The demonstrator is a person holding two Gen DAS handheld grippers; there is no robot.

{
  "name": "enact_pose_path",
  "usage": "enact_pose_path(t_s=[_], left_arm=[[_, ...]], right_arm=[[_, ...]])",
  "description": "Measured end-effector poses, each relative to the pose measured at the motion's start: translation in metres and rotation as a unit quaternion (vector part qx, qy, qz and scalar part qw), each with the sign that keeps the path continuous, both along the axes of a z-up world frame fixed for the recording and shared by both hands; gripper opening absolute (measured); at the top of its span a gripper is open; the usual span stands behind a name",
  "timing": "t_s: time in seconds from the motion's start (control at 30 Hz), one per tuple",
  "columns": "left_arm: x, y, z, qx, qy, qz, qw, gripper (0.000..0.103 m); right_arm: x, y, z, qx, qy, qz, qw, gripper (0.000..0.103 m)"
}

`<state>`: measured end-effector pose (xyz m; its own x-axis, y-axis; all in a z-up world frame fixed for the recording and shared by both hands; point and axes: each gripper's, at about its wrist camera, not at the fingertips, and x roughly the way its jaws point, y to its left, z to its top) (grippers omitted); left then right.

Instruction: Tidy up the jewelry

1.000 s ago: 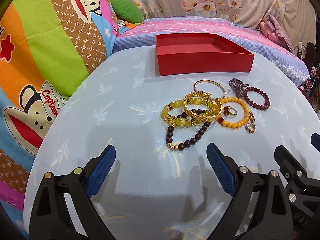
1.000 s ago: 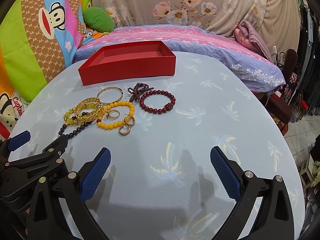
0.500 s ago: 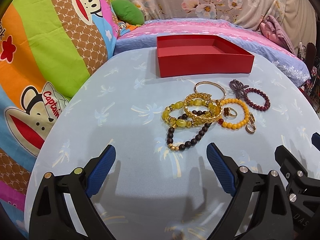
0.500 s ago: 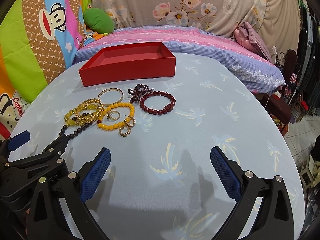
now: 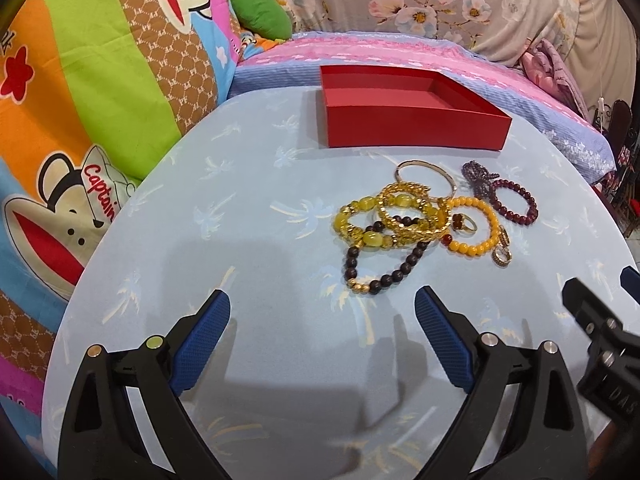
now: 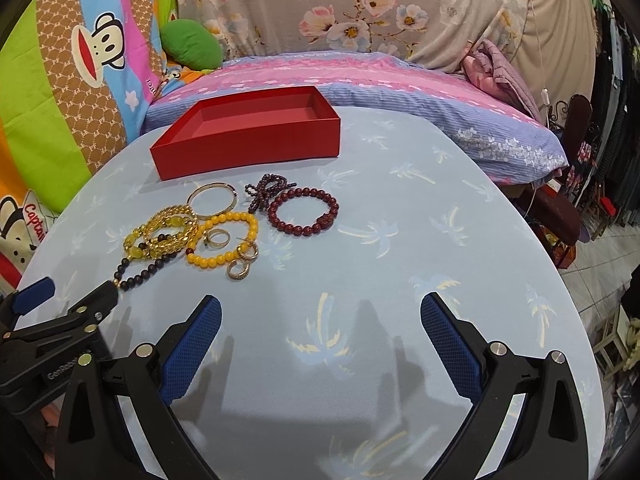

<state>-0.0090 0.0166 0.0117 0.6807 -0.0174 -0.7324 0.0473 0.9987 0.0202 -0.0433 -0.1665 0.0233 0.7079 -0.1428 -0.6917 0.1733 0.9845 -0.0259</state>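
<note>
where bracelets (image 5: 400, 220) pile up, the overlapped strands cannot be separated.

Bare tablecloth (image 6: 400, 240) right; jewelry pile (image 5: 420, 220) fronts red box (image 5: 412, 128).

Tangled bracelets and rings (image 5: 420, 220), beside empty red box (image 5: 412, 128)

Dark bead bracelet (image 6: 138, 272) — one end hidden behind the left gripper (image 6: 68, 300); rings' (image 6: 240, 262) details unreadable.
</note>
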Motion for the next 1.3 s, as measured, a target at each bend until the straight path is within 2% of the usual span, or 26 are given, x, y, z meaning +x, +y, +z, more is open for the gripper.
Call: enact_pose_path(t_s=[0.17,0.47,0.57,0.63,0.8,0.87,0.93,1.0,1.1,1.3], left_arm=[[0.008,0.014,0.001,-0.017,0.013,0.004,0.9998,0.090],[0.037,0.008,-0.010,-0.007,0.033,-0.011,0.9994,0.087],[0.046,0.004,-0.015,-0.014,0.040,-0.019,0.9989,0.079],[0.052,0.002,-0.018,-0.016,0.047,-0.027,0.9984,0.066],[0.056,-0.003,-0.017,-0.007,0.042,-0.041,0.9982,0.053],[0.054,-0.005,-0.016,-0.005,0.041,-0.050,0.9979,0.043],[0.053,-0.005,-0.015,-0.007,0.042,-0.057,0.9975,0.021],[0.054,-0.004,-0.014,-0.020,0.050,-0.067,0.9963,0.008],[0.055,0.000,-0.011,-0.040,0.059,-0.070,0.9950,0.008],[0.053,0.002,-0.004,-0.051,0.060,-0.074,0.9942,0.008]], right_arm=[[0.012,-0.012,0.002,0.012,0.006,-0.008,1.000,0.096],[0.042,-0.023,-0.001,0.012,0.018,-0.012,1.000,0.096],[0.053,-0.026,-0.002,0.012,0.022,-0.012,1.000,0.096],[0.059,-0.029,-0.002,0.012,0.023,-0.013,1.000,0.096],[0.073,-0.035,-0.003,0.015,0.029,-0.014,0.999,0.096],[0.079,-0.036,-0.005,0.017,0.032,-0.013,0.999,0.096],[0.085,-0.036,-0.006,0.018,0.035,-0.011,0.999,0.096],[0.091,-0.035,-0.007,0.018,0.038,-0.009,0.999,0.095],[0.104,-0.033,-0.010,0.012,0.044,-0.006,0.999,0.088],[0.126,-0.036,-0.021,0.012,0.067,-0.013,0.998,0.068]])
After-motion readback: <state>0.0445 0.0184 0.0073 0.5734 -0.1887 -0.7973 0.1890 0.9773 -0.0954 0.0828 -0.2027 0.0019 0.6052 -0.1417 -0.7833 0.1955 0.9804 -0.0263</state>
